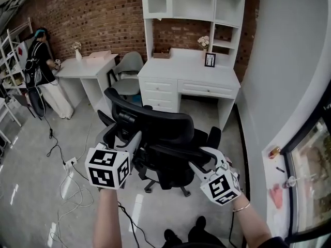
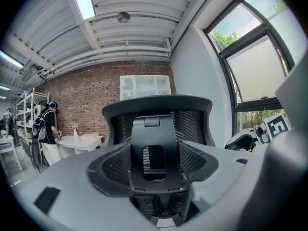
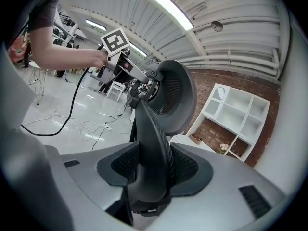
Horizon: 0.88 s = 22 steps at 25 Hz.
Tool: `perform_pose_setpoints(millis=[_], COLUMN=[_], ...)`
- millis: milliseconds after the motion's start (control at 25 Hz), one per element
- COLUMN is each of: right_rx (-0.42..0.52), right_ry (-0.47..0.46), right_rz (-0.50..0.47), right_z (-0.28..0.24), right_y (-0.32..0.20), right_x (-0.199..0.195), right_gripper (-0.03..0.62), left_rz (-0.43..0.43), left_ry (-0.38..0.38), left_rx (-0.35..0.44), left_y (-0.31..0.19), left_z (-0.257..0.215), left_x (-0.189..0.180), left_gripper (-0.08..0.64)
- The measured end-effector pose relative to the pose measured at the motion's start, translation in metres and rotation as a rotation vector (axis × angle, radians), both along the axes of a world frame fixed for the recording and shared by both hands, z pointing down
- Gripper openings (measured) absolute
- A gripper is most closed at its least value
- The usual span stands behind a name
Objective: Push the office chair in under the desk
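Note:
The black office chair (image 1: pixel 155 133) stands on the floor, out from the white desk (image 1: pixel 191 71) with its hutch, backrest towards me. My left gripper (image 1: pixel 126 138) reaches the backrest from the left. In the left gripper view its jaws (image 2: pixel 155 167) are spread wide either side of the chair's back spine (image 2: pixel 155 134), below the headrest (image 2: pixel 156 105). My right gripper (image 1: pixel 202 160) is at the backrest's right side. In the right gripper view its pads (image 3: pixel 154 170) press on the curved back frame (image 3: pixel 151 138) from both sides.
A second white desk (image 1: pixel 88 66) with a grey chair (image 1: pixel 126 71) stands at the back left, and a person (image 1: pixel 44 71) is beside it. Cables (image 1: pixel 72 185) lie on the floor at left. A wall (image 1: pixel 289 87) and window sill (image 1: pixel 276 185) run along the right.

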State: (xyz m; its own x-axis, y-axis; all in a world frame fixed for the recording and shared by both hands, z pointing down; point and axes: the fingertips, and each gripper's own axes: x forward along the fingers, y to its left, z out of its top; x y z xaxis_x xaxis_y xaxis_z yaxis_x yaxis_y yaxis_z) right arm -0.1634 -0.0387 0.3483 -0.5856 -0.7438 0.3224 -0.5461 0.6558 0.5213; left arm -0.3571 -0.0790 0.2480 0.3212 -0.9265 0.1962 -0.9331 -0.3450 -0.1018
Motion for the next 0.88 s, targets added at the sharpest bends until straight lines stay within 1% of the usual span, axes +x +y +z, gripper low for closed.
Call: perform_pose_setpoints(millis=[120,360,640,880], right_rx=[-0.002,-0.005,-0.019,-0.027], right_ry=[-0.002,0.002,0.011,0.011], right_rz=[-0.02,-0.012,-0.027,-0.051], right_z=[0.0,0.003,0.002,0.002], right_y=[-0.006,-0.025,-0.06,-0.094], right_x=[0.009,0.037,0.071,0.093], right_gripper=[0.198,0.199,0.202,0.204], left_rz=[-0.013,-0.045,-0.09,-0.125], left_ry=[-0.001,0.002,-0.001,-0.002], left_rx=[-0.006,-0.013,-0.022,-0.03], left_y=[-0.004,-0.021,-0.046,-0.073], left_z=[0.0,0.003,0.003,0.002], left_x=[0.008,0.035,0.068,0.089], left_gripper=[0.285,0.285,0.285,0.285])
